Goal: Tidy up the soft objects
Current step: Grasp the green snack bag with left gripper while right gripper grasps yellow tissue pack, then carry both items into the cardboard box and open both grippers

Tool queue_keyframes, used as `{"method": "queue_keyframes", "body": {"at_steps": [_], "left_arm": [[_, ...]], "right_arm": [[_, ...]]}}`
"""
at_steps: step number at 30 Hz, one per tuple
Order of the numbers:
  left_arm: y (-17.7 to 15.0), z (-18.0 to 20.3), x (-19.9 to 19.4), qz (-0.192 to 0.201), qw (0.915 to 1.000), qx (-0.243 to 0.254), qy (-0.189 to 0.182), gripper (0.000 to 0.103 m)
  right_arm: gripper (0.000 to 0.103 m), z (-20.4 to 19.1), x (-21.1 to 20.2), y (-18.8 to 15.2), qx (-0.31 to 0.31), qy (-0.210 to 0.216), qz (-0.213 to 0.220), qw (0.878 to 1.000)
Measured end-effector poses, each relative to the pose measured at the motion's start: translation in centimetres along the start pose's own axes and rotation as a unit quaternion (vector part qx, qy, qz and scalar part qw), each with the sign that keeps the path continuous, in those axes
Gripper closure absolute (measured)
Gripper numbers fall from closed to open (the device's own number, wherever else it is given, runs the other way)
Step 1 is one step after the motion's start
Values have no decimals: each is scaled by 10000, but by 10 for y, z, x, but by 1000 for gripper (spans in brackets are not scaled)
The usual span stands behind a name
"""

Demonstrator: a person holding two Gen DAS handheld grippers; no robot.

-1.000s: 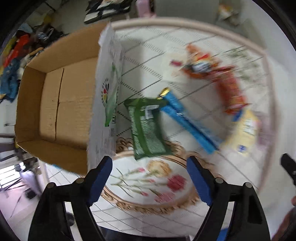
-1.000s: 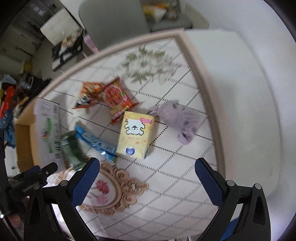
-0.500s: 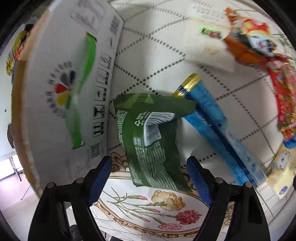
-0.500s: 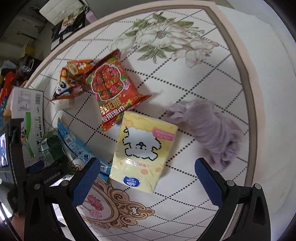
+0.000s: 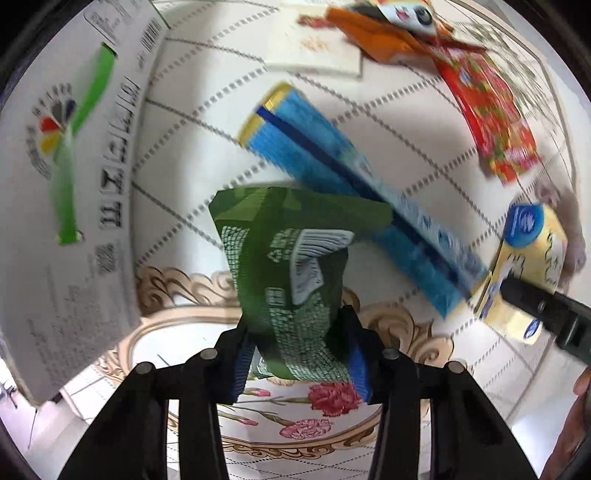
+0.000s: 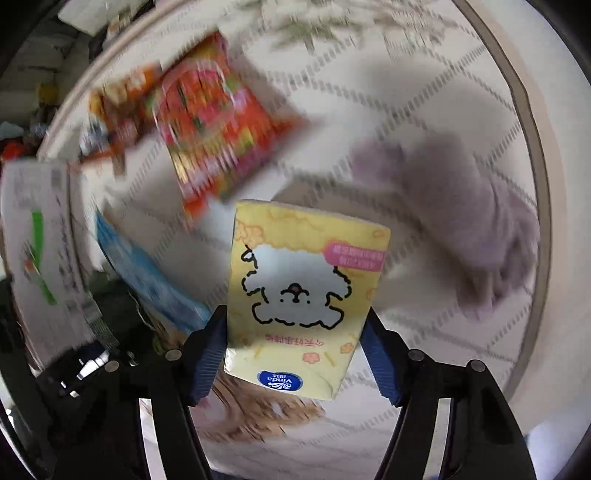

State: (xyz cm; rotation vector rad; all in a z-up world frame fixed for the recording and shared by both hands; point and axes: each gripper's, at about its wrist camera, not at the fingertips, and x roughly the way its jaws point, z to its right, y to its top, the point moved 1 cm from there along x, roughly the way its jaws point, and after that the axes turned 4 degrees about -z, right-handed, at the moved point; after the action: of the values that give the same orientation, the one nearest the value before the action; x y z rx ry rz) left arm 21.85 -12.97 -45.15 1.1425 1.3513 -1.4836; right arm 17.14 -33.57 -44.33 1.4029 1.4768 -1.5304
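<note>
My left gripper (image 5: pixel 299 354) is shut on a green snack bag (image 5: pixel 291 273) and holds its near end, the bag bent upward. My right gripper (image 6: pixel 293 350) is shut on a yellow tissue pack with a white dog drawing (image 6: pixel 303 291), lifted off the table; the pack also shows at the right of the left wrist view (image 5: pixel 524 273). A blue wrapper (image 5: pixel 354 188) lies beside the green bag. A red snack bag (image 6: pixel 210 133) and an orange one (image 5: pixel 384 33) lie farther back. A purple cloth (image 6: pixel 465 218) lies crumpled at the right.
A cardboard box flap with a printed logo (image 5: pixel 70 166) stands at the left. A white card (image 5: pixel 317 51) lies at the back. The table (image 6: pixel 406 92) has a diamond grid pattern, a flower medallion (image 5: pixel 295 406) near me, and a curved rim (image 6: pixel 532 155) at the right.
Both grippers have come down and forward and closed: the left on the green bag, the right on the yellow tissue pack, which now hangs above the table.
</note>
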Motion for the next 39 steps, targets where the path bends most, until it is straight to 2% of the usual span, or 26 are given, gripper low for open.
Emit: {"method": "queue_keyframes", "body": {"at_steps": [4, 8, 10, 13, 19, 22, 27, 31, 32, 34, 37, 38, 39], "left_arm": [[0, -21, 5, 17, 9992, -198, -335, 55], [-5, -34, 4, 91, 9993, -123, -339, 59], [-8, -34, -3, 162, 9993, -76, -314, 63], [-28, -16, -19, 296, 9994, 12, -151, 67], [-54, -20, -59, 487, 9985, 101, -219, 68], [-83, -26, -84, 645, 9972, 187, -332, 69], [-122, -52, -147, 1204, 9904, 274, -622, 69], [-155, -80, -218, 1844, 9796, 80, -796, 69], [-152, -88, -216, 1944, 9775, 41, -819, 69], [-151, -120, -247, 2185, 9718, -21, -881, 69], [-142, -155, -267, 2322, 9682, -35, -931, 69], [-136, -172, -274, 2369, 9672, -47, -910, 69], [-118, -183, -264, 2382, 9672, -39, -879, 69]], "right_arm": [[32, -2, 10, -7, 56, -193, 11, 9998], [32, -8, 19, 1, 156, -366, 68, 9992], [35, -15, 17, 3, 83, -425, 128, 9990], [37, -16, 7, -3, 58, -353, 235, 9991], [38, -17, -20, -21, 38, -154, 479, 9987], [38, -26, -38, -33, -64, 31, 602, 9982], [38, -68, -79, -56, -441, 487, 865, 9941], [38, -115, -108, -82, -763, 925, 1108, 9866], [38, -129, -113, -92, -834, 1031, 1173, 9842], [38, -154, -131, -103, -976, 1268, 1302, 9785], [38, -203, -152, -110, -1186, 1428, 1487, 9713], [38, -221, -157, -110, -1234, 1434, 1537, 9698], [38, -241, -159, -107, -1256, 1403, 1586, 9692]]}}
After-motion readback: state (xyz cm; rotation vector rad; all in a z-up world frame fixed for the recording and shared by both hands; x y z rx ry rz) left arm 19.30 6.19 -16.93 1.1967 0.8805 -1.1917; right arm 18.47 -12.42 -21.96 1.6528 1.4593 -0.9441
